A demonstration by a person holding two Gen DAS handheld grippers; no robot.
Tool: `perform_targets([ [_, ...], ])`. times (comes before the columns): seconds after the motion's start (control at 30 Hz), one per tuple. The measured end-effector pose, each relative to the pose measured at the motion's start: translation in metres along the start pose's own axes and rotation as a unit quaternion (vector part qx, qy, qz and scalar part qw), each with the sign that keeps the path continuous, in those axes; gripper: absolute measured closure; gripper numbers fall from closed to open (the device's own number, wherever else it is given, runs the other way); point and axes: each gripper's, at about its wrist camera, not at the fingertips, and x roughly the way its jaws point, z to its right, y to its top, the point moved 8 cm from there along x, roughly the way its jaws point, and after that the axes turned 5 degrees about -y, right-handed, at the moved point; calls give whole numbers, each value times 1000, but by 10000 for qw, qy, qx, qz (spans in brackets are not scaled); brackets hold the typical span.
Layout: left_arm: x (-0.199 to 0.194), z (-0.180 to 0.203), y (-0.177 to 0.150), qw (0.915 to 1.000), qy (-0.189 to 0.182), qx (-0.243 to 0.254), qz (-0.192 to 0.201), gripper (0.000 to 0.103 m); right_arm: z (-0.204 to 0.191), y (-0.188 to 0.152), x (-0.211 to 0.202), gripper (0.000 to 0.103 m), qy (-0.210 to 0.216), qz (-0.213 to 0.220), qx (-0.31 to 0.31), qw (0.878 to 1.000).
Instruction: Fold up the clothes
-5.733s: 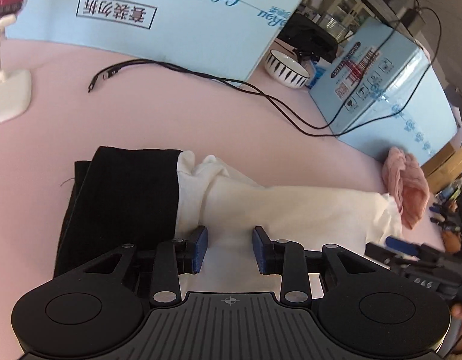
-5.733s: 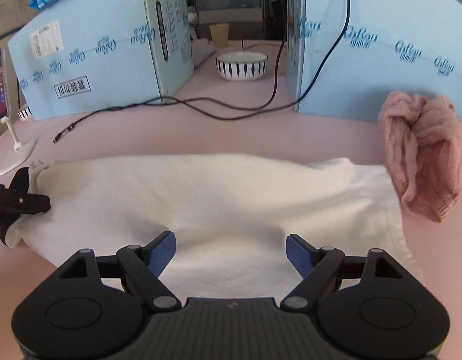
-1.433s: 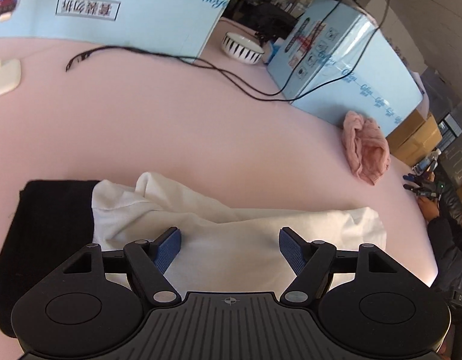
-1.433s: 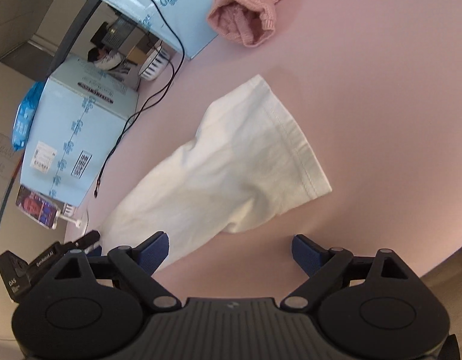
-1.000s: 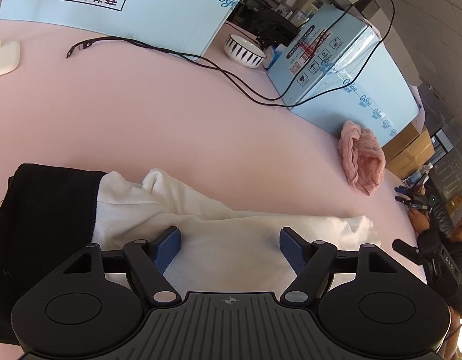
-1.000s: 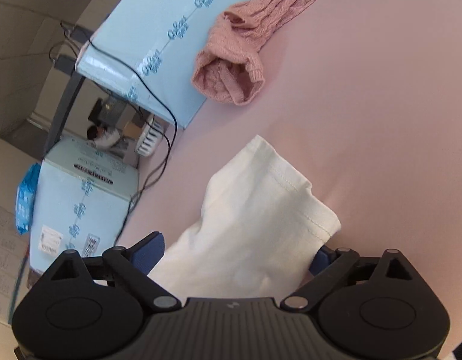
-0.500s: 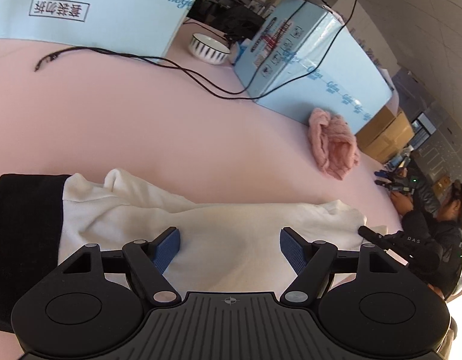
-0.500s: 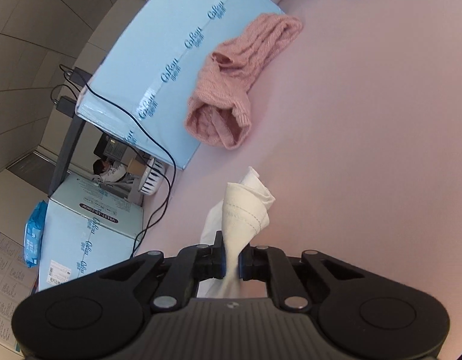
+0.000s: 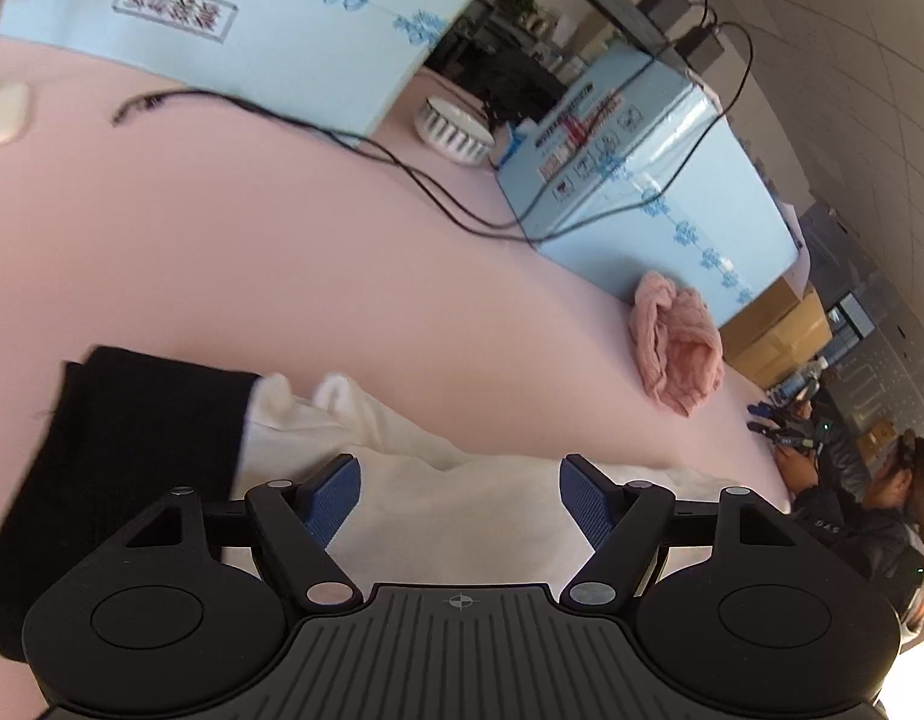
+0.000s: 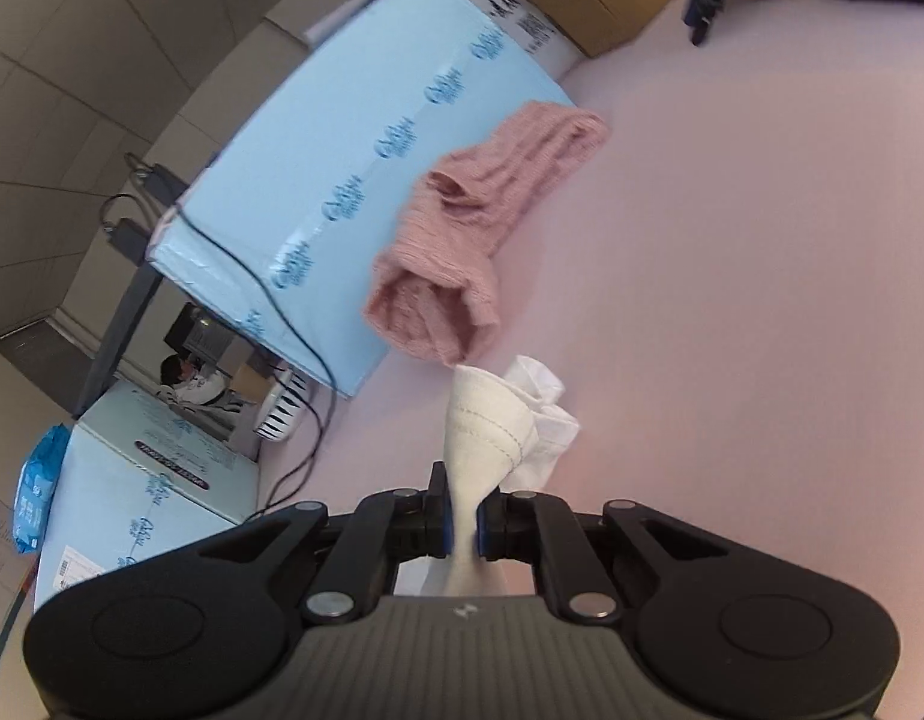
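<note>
White garment (image 9: 462, 516) lengthwise between both grippers

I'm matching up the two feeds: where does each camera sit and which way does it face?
Left wrist: on the left hand-held gripper, facing across the pink table; open blue pads over the white garment.
Right wrist: on the right hand-held gripper, shut on the garment's hem.
Shared: pink knit, blue boxes, striped bowl.
</note>
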Motion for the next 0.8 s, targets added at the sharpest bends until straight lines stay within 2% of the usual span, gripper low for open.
perform_targets([
  [0.1,-31,-13,10,9992,170,-103,355,29,-68,-9,-9,95,639,387,-725,9946],
  [0.2,-64,-26,25,9963,335,-136,777,29,-130,-41,-13,95,1381,288,-1413,9799],
  [0.27,-85,-33,31,9935,397,-224,1039,29,-170,-81,-15,95,1953,-106,-2088,9582],
  [0.33,-106,-42,36,9902,478,-304,1274,29,-196,-126,-12,94,2294,-617,-2748,9317],
  [0.43,-125,-54,38,9866,624,-397,1453,29,-207,-194,6,93,2359,-1551,-3523,8923],
  [0.5,-133,-62,38,9852,685,-481,1497,29,-204,-223,13,89,2203,-1837,-3928,8737],
  [0.53,-134,-65,38,9850,695,-525,1492,29,-202,-235,13,87,2133,-1820,-4185,8639],
  [0.57,-135,-68,38,9850,697,-561,1477,28,-201,-247,10,82,2099,-1750,-4475,8515],
  [0.6,-136,-72,38,9850,699,-597,1461,29,-201,-255,5,68,2143,-1608,-4776,8367],
  [0.63,-135,-74,37,9852,684,-640,1439,29,-203,-260,-1,60,2268,-1494,-5024,8209],
  [0.67,-133,-76,37,9854,662,-686,1412,29,-205,-263,-7,41,2370,-1493,-5117,8122],
  [0.7,-131,-77,37,9856,623,-727,1393,29,-206,-264,-12,26,2513,-1590,-5092,8076],
  [0.77,-130,-77,37,9859,527,-785,1383,29,-208,-254,-25,18,2832,-1850,-4816,8085],
  [0.8,-129,-76,37,9860,469,-799,1383,29,-207,-245,-30,17,2891,-1921,-4641,8149],
])
